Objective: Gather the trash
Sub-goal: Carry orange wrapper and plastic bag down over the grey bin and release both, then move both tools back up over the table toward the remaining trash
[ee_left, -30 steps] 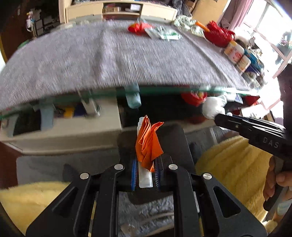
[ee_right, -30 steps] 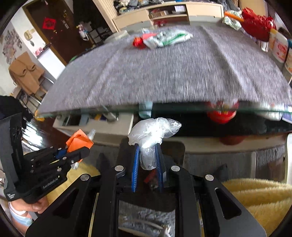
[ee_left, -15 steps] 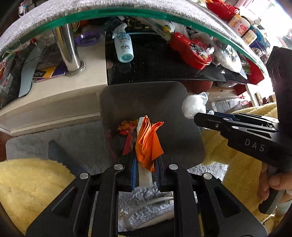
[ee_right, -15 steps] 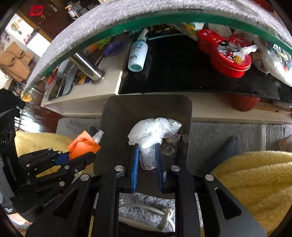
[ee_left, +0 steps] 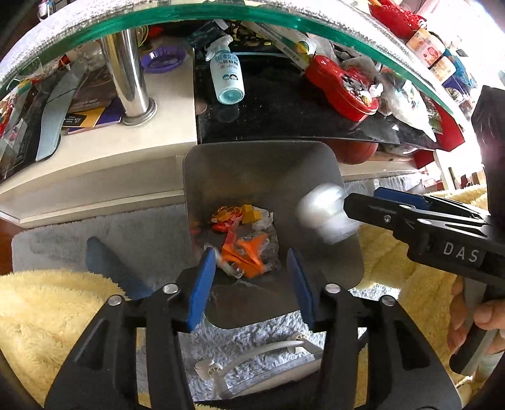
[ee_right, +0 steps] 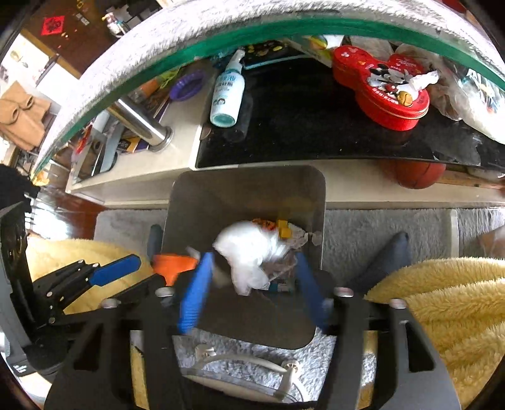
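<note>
A grey metal bin (ee_left: 262, 151) stands on the rug under both grippers, with several wrappers at its bottom. My left gripper (ee_left: 251, 280) hangs over its near rim and its jaws are opening. The orange wrapper (ee_left: 243, 252) is blurred and loose between the blue pads (ee_left: 202, 284), which do not touch it. My right gripper (ee_right: 252, 284) is also opening over the bin (ee_right: 249, 172). The white plastic bag (ee_right: 252, 249) is blurred and free of its pads. In the left wrist view the right gripper (ee_left: 363, 197) reaches in from the right, with the bag (ee_left: 325, 214) at its tip.
A glass table edge (ee_left: 221, 15) with a grey cloth arches above. The shelf below holds a spray bottle (ee_left: 227, 79), a red tin (ee_left: 341, 85) and a chrome leg (ee_left: 129, 79). Yellow fluffy blankets (ee_right: 442, 299) flank the bin. A white cable (ee_left: 262, 350) lies on the rug.
Both grippers sank from table height to just above the bin. Both then spread their jaws, and the orange wrapper and the white bag came loose.
</note>
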`<state>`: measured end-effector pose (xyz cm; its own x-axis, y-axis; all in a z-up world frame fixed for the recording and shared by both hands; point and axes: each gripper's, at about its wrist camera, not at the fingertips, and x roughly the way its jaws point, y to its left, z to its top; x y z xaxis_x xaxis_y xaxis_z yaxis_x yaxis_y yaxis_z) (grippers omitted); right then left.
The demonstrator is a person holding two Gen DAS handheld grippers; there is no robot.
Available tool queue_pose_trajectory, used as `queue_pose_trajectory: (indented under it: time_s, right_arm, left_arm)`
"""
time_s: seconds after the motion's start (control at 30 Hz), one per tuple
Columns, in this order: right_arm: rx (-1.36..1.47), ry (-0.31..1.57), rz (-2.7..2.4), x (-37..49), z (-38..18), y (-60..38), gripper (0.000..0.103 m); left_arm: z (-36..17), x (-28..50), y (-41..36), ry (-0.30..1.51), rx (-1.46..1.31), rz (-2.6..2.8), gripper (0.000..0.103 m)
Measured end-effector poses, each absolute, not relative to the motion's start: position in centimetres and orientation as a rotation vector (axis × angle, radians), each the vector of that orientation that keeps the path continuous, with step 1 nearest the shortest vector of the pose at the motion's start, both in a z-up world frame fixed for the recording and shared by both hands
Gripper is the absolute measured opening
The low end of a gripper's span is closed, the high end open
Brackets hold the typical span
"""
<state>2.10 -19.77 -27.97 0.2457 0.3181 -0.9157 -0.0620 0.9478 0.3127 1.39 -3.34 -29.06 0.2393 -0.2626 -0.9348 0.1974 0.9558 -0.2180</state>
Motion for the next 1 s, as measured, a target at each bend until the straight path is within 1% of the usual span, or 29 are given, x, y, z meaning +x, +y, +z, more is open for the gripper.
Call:
queue_pose_trajectory:
  time_s: [0.07,0.13,0.2,0.23,0.33,0.4,0.6,0.7,1.0]
  right_arm:
    - [0.237,1.29,0.247,2.2,-27.6,-20.2,0.062]
    - [0.232,1.278,0.233,2.4,-27.3,-20.5,0.069]
    - [0.221,1.267,0.213,2.5,-27.0,-20.8,0.08]
    - [0.219,1.263,0.204,2.5,-26.8,-21.0,0.084]
    - [0.212,1.253,0.182,2.7,-26.5,-21.3,0.09]
    - [0.214,1.25,0.176,2.8,-26.4,-21.4,0.092]
    - [0.214,1.254,0.19,3.0,-26.1,-21.1,0.092]
    - [0.22,1.249,0.201,3.1,-25.3,-21.2,0.092]
    - [0.231,1.083,0.176,6.0,-18.2,-23.5,0.093]
  left_arm:
    - [-29.0,1.4,-3.2,1.289,-0.057,-0.306,0.054]
    - [-28.9,1.4,-3.0,1.285,-0.055,-0.297,0.059]
    - [-28.7,1.5,-2.8,1.279,-0.053,-0.287,0.068]
    - [-28.6,1.5,-2.6,1.273,-0.046,-0.277,0.07]
    - [-28.2,1.6,-2.1,1.26,-0.041,-0.259,0.074]
    - [-27.9,1.8,-1.7,1.254,-0.048,-0.25,0.077]
    - [-27.1,2.0,-1.2,1.237,-0.061,-0.239,0.083]
    - [-26.5,2.0,-1.1,1.225,-0.051,-0.231,0.083]
    - [-21.3,4.7,-0.6,1.114,-0.047,-0.222,0.086]
